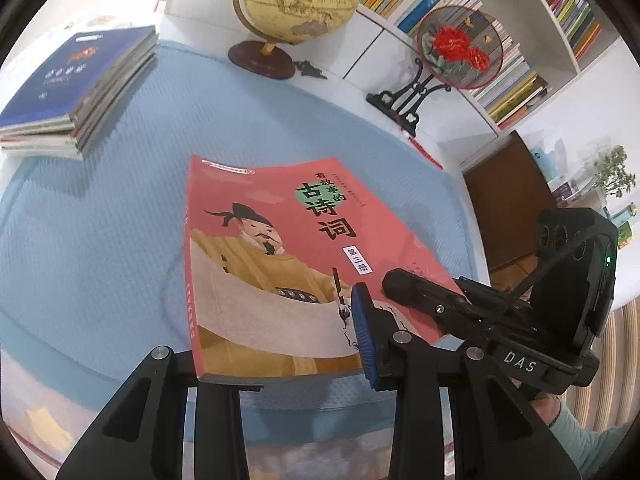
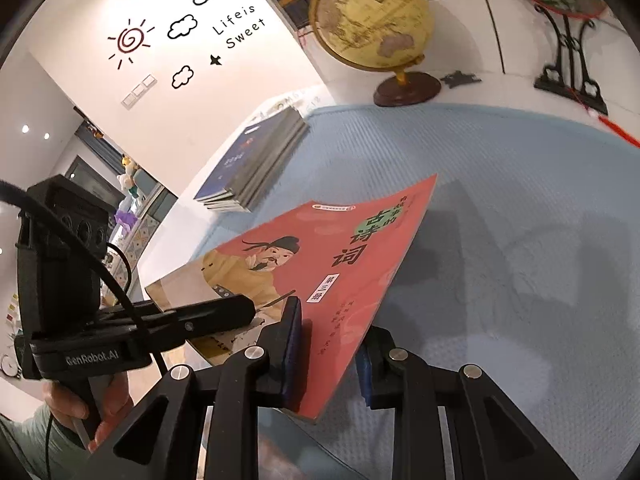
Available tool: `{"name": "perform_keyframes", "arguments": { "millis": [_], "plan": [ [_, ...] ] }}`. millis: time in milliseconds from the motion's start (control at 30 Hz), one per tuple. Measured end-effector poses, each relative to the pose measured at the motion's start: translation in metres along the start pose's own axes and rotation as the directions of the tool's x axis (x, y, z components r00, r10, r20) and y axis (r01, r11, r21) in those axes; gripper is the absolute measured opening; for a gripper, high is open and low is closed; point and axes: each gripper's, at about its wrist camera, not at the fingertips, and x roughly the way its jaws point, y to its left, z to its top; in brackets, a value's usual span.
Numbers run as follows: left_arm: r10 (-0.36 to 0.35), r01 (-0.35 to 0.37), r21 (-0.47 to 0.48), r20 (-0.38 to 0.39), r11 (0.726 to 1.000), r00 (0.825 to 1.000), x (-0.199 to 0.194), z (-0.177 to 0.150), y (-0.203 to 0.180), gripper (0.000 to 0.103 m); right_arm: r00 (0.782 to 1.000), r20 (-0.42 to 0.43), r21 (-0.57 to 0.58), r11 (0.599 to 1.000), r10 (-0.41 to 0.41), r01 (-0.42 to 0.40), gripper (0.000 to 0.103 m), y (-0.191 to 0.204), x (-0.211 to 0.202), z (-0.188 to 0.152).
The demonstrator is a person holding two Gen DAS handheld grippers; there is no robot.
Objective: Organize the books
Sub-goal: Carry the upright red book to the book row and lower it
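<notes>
1. Holding the red book point(image 1: 280, 264) off the blue mat point(image 1: 100, 248) with both tongs; each grips the near short edge, cover facing up.
2. Left tongs point(image 1: 280, 364): jaws nearly closed, clamped on the book's near edge; one blue pad rests on the cover, the other finger is under the book and hidden. Right tongs point(image 2: 332, 360): jaws nearly closed, pinching the near right corner, one pad on top, one below.
3. Position: the book hangs above the mat's middle. The stack of books point(image 1: 76, 92), blue cover on top, lies well apart at 10 o'clock in the left wrist view. The globe point(image 1: 296, 0) stands at 12 o'clock, at the bench's far edge.
4. Orientation: long axis runs from the tongs away toward the globe and shelves point(image 1: 500, 40). Spine on the left side; title end far, bottom edge near. Far end droops slightly, cover bowed.
5. Judgement, current step: carrying the book toward the stack. To do it well, keep both grips level with each other so the thin book does not twist, swing toward 10 o'clock, and align the spine with the stack's before lowering.
6. Risk: grip is on one edge only; a quick swing could make the far end flap or slip.
</notes>
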Motion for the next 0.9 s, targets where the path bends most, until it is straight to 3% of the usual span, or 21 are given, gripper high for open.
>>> {"name": "perform_keyframes", "arguments": {
  "millis": [200, 433, 667, 800, 900],
  "plan": [
    [-0.019, 0.017, 0.039, 0.057, 0.999, 0.998, -0.033, 0.025, 0.015, 0.03, 0.998, 0.067, -0.032, 0.999, -0.007, 0.009, 0.023, 0.038, 0.0, 0.028],
    [-0.011, -0.002, 0.081, 0.161, 0.997, 0.987, -0.08, 0.073, 0.05, 0.03, 0.988, 0.151, -0.106, 0.994, 0.016, 0.0, 0.024, 0.09, 0.021, 0.084],
    [0.046, -0.066, 0.094, 0.206, 0.993, 0.977, -0.103, 0.125, 0.122, 0.03, 0.985, 0.17, -0.146, 0.989, 0.035, -0.01, 0.025, 0.143, 0.092, 0.136],
    [0.085, -0.096, 0.053, 0.183, 0.994, 0.98, -0.097, 0.149, 0.18, 0.03, 0.993, 0.103, -0.118, 0.992, 0.056, -0.044, 0.027, 0.157, 0.152, 0.161],
    [0.08, -0.086, 0.025, 0.161, 0.996, 0.984, -0.087, 0.16, 0.213, 0.03, 0.996, 0.081, -0.115, 0.993, 0.026, -0.017, 0.027, 0.167, 0.188, 0.171]
  ]
}}
